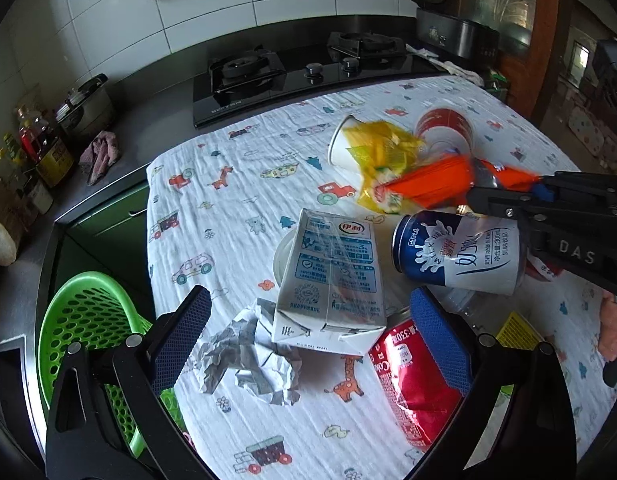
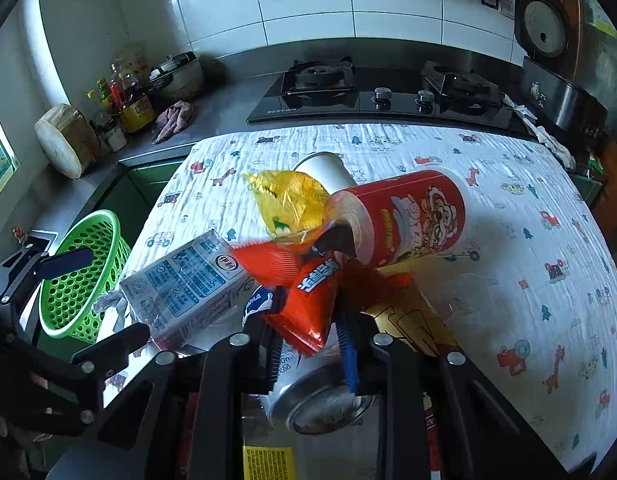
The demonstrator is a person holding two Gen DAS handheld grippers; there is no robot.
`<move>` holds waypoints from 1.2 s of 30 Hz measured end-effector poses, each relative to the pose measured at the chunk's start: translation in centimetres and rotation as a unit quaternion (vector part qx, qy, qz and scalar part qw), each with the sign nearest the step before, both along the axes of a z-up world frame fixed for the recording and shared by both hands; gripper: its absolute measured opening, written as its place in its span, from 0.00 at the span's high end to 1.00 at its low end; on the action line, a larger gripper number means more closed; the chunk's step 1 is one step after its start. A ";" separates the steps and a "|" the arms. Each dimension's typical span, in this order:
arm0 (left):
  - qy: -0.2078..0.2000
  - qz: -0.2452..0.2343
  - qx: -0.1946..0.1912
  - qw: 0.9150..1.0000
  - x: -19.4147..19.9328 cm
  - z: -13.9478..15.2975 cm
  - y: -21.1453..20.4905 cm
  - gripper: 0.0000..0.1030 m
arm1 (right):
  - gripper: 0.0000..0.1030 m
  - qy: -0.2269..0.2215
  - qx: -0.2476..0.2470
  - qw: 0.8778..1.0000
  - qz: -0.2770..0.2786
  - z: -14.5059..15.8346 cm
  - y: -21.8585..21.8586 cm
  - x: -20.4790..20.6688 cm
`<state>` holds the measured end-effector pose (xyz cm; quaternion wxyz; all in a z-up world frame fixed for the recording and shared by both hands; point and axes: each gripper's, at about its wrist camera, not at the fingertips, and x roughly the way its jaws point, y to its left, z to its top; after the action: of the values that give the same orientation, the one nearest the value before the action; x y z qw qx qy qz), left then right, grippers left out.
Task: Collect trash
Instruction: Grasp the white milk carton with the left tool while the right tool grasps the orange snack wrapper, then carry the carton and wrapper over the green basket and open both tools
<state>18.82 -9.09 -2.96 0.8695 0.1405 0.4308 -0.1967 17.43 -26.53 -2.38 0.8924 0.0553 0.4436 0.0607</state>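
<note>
My right gripper (image 2: 308, 320) is shut on an orange snack wrapper (image 2: 304, 288) and holds it above the pile; it also shows in the left wrist view (image 1: 436, 184). My left gripper (image 1: 308, 336) is open around a white and blue milk carton (image 1: 332, 280), with crumpled paper (image 1: 248, 356) and a red can (image 1: 412, 376) below it. A blue and white milk can (image 1: 456, 252), a yellow wrapper (image 1: 384, 152), a white paper cup (image 1: 342, 142) and a red tube (image 2: 408, 216) lie on the printed tablecloth (image 1: 236, 184). A green basket (image 1: 84, 320) stands at the left.
A gas stove (image 1: 292, 72) sits behind the table. Bottles (image 1: 40, 148), a pot (image 1: 88, 108) and a rag (image 1: 100, 154) stand on the counter at left. A rice cooker (image 2: 548, 60) is at the back right. A yellow label (image 1: 516, 330) lies near the right.
</note>
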 end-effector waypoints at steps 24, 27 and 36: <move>0.046 -0.020 -0.029 0.998 2.2 -2.1 -0.4 0.37 | 1.00 -0.023 0.011 1.000 -0.006 2.5 -0.6 -2.5; 0.025 -0.009 -0.054 0.998 1.4 -0.3 1.1 0.38 | 1.00 -0.030 0.007 1.000 0.003 3.3 0.0 -2.7; -0.040 0.095 -0.103 0.989 -0.5 5.3 11.4 0.38 | 1.00 -0.048 0.025 0.996 0.068 6.0 5.2 -2.1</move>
<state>18.34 2.29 2.34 0.9108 0.0159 0.3841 -0.1506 15.31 -21.31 3.61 0.9048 0.0443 0.4017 0.1345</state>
